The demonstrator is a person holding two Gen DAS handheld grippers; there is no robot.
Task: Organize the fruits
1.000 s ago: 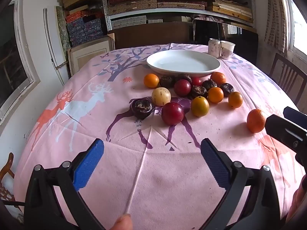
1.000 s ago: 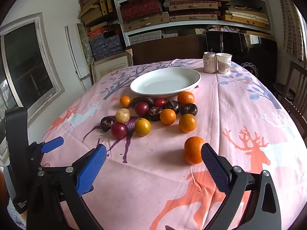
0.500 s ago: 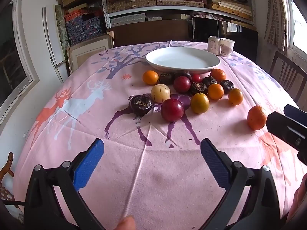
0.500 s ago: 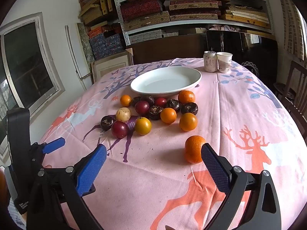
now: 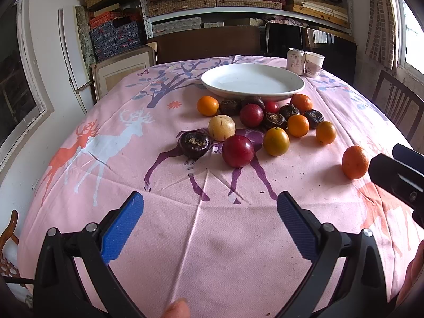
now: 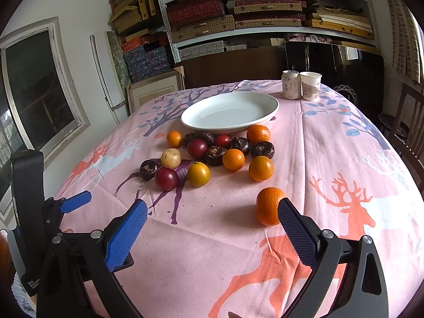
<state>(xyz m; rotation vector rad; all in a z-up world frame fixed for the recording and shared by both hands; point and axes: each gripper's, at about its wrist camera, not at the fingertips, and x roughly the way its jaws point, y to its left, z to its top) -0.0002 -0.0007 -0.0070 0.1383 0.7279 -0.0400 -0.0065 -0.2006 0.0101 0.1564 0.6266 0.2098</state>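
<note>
Several fruits lie on a pink tablecloth in front of an empty white plate [image 5: 251,80] [image 6: 230,111]: oranges, red plums [image 5: 238,151], dark water chestnuts [image 5: 194,143] and a pale yellow fruit [image 5: 221,127]. One orange [image 6: 269,205] [image 5: 354,161] lies apart, nearest the right gripper. My left gripper [image 5: 209,222] is open and empty, short of the fruit cluster. My right gripper [image 6: 212,228] is open and empty, its right finger just in front of the lone orange.
A drink can [image 6: 291,84] and a paper cup [image 6: 310,85] stand behind the plate. Wooden chairs [image 5: 397,106] stand at the table's right side. Shelves with boxes fill the back wall. The right gripper's body [image 5: 397,177] shows at the left wrist view's right edge.
Both grippers have moved slightly forward toward the fruits. Both stay open and empty. No fruit has moved.
</note>
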